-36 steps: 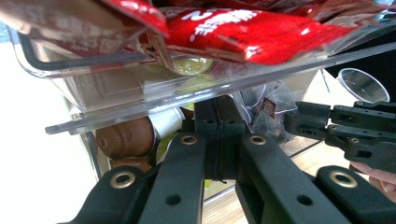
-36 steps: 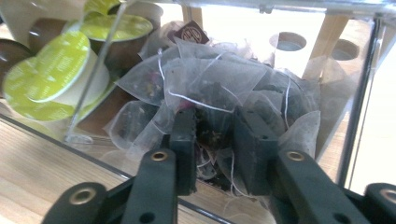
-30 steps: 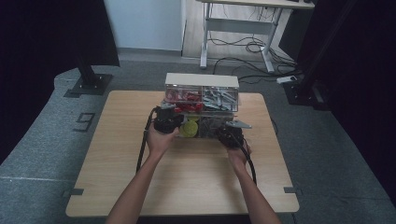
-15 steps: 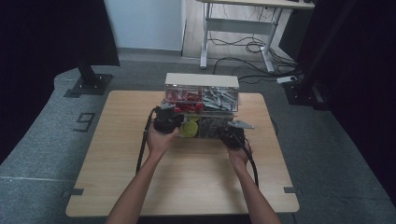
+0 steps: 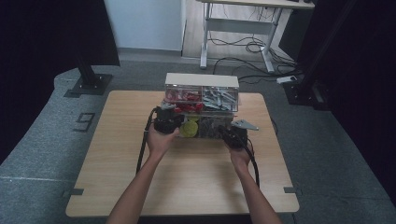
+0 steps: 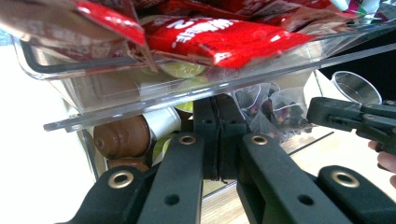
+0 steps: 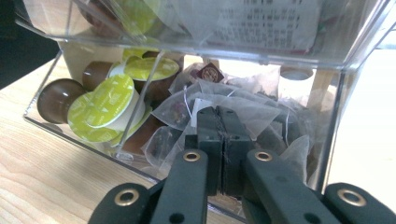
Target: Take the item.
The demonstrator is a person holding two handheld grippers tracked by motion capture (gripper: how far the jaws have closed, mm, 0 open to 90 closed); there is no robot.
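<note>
Writing-wise there wasn't much: white lettering on the red packets (image 6: 224,35) up top was cropped off, and the printed paper (image 7: 275,21) in the right gripper view was too blurry to read. The clear organizer (image 5: 201,106) sat at the worktop's (image 5: 187,182) far edge. Left hand-held gripper (image 6: 218,135) had both jaws pressed together, empty, under the upper drawer beside brown capsules (image 6: 122,137). Right hand-held gripper (image 7: 223,140) was also closed on nothing, right at the tea bags (image 7: 261,112), with green-lidded capsules (image 7: 105,105) next door.

Glossy clear plastic organiser (image 5: 219,127), matt wooden table (image 5: 187,172)
</note>
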